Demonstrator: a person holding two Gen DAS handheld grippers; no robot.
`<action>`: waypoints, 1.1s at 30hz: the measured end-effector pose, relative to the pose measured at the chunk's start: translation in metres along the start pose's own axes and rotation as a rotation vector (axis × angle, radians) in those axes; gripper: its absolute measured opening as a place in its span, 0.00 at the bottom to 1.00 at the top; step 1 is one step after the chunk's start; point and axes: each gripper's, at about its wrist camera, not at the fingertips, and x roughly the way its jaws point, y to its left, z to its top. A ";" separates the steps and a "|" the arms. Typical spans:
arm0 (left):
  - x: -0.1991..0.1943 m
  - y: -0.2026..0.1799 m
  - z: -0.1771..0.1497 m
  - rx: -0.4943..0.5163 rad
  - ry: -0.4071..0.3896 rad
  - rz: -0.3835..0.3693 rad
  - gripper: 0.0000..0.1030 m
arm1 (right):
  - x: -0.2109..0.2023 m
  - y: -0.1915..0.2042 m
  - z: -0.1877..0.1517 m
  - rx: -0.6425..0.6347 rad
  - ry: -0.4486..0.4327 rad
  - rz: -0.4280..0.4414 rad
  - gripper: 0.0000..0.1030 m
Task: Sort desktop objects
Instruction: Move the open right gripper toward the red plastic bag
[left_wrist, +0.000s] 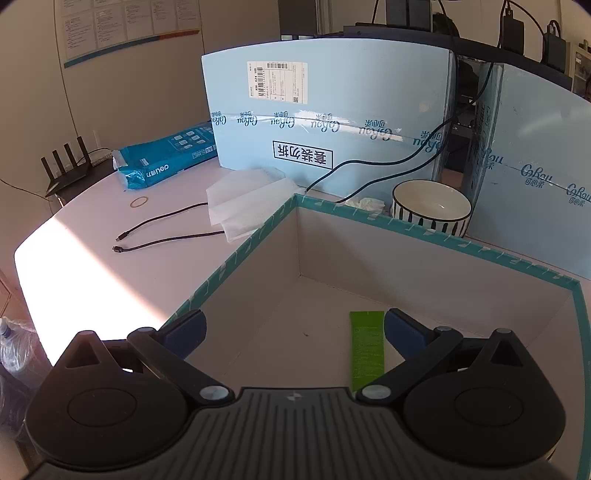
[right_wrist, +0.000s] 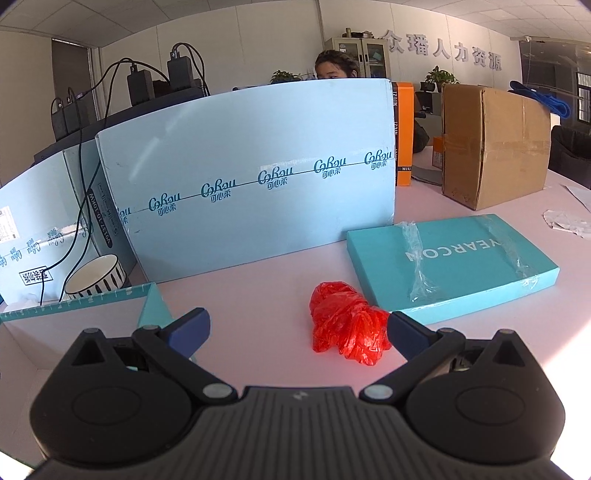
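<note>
In the left wrist view my left gripper (left_wrist: 294, 332) hangs open over an open teal-rimmed box (left_wrist: 443, 242). A green flat strip (left_wrist: 366, 349) lies on the box floor just left of the right finger, not held. In the right wrist view my right gripper (right_wrist: 297, 330) is open above the pink table, with nothing between its fingers. A crumpled red plastic bag (right_wrist: 345, 323) lies on the table between the fingers and a little beyond them, closer to the right fingertip (right_wrist: 404, 328). The teal-rimmed box (right_wrist: 74, 302) shows at the left there.
A striped bowl (left_wrist: 430, 206) (right_wrist: 96, 277) stands behind the box, by large light-blue cartons (left_wrist: 332, 110) (right_wrist: 243, 177). Black cables (left_wrist: 162, 230), white foam wrap (left_wrist: 242, 203), a blue Deli pack (left_wrist: 166, 155) and a rubber band (left_wrist: 139, 202) lie left. A teal lid (right_wrist: 450, 258), brown carton (right_wrist: 495, 144) and a person behind the cartons are right.
</note>
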 end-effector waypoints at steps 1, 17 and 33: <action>-0.001 -0.002 0.000 -0.001 -0.001 0.000 1.00 | 0.001 -0.002 0.001 -0.001 0.002 -0.003 1.00; -0.005 -0.028 -0.003 -0.041 0.016 0.020 1.00 | 0.016 -0.026 0.014 -0.042 0.025 0.010 1.00; -0.011 -0.045 -0.005 -0.060 0.008 0.080 1.00 | 0.035 -0.044 0.021 -0.050 0.051 0.052 1.00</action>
